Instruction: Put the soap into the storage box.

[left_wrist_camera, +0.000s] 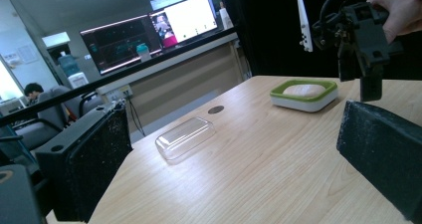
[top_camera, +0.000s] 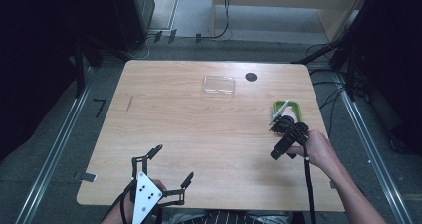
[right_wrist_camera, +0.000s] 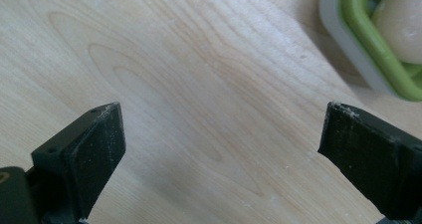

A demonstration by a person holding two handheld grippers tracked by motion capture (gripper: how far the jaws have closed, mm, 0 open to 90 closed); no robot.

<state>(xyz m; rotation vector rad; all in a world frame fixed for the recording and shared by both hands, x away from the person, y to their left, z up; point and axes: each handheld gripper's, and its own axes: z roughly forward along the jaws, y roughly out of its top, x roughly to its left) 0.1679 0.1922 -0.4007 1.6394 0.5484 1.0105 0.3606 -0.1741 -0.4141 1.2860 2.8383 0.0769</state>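
Near the table's right edge sits the green-rimmed soap dish [top_camera: 293,106] holding a pale soap bar [left_wrist_camera: 303,89]. Just beside it hovers the right gripper [right_wrist_camera: 221,134], jaws spread wide over bare wood. Farther back lies a clear plastic lid [top_camera: 219,85]. Along the near edge, the left gripper [top_camera: 171,167] is likewise spread and empty.

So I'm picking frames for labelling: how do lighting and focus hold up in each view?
High view: table evenly lit, surroundings nearly black, clear lid faint. Left gripper view: bright screens wash out, near jaws soft, soap dish fairly sharp. Right gripper view: wood grain sharp, jaws and dish corner blurred, soft shadow between the open jaws.
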